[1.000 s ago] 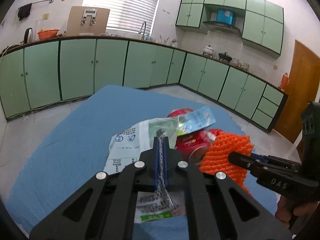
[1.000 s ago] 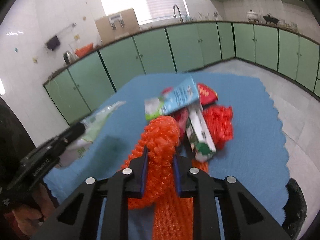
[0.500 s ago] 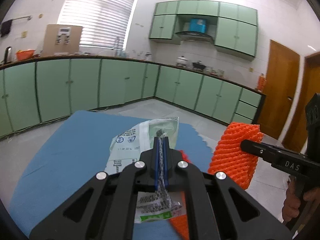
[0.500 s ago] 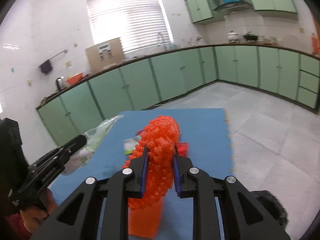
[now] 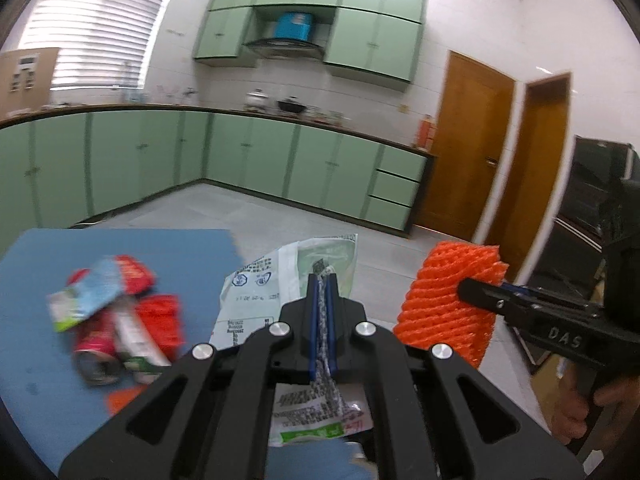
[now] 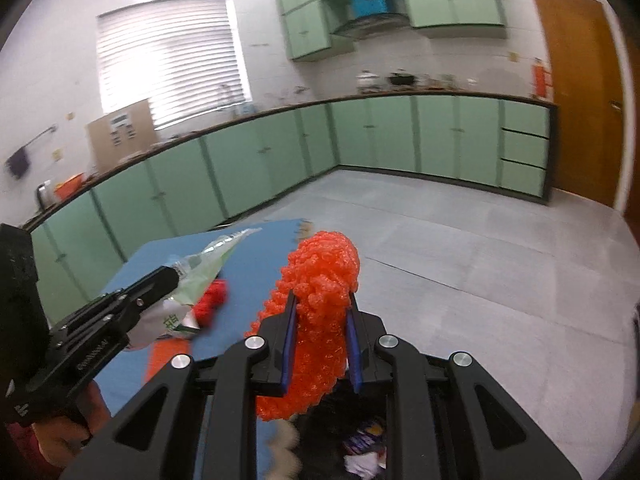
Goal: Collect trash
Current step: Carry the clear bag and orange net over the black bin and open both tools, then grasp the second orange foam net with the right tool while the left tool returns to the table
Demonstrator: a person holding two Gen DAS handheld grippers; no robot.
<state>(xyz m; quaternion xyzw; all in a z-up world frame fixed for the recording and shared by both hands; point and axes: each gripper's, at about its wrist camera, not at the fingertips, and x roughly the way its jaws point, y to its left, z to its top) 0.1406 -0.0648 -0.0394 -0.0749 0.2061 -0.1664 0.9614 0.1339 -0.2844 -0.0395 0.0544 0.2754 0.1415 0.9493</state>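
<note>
Left wrist view: left tongs (image 5: 324, 280) clamp a green-white wrapper (image 5: 288, 276); right tongs (image 6: 320, 300) pinch orange foam netting (image 6: 320, 280); leftover trash (image 5: 116, 320) blurred.

Each camera sits on a gripper and looks forward along its two fingers, tipped a little down. The left camera sits right behind the left gripper (image 5: 323, 280) and faces the green cupboards (image 5: 256, 160) and two brown doors (image 5: 468, 148). The right camera sits right behind the right gripper (image 6: 322, 300) and faces the window (image 6: 168, 56) and the same cupboards. Both see the blue mat (image 5: 120, 248), the grey floor (image 6: 460, 248), and the other gripper at the side.
</note>
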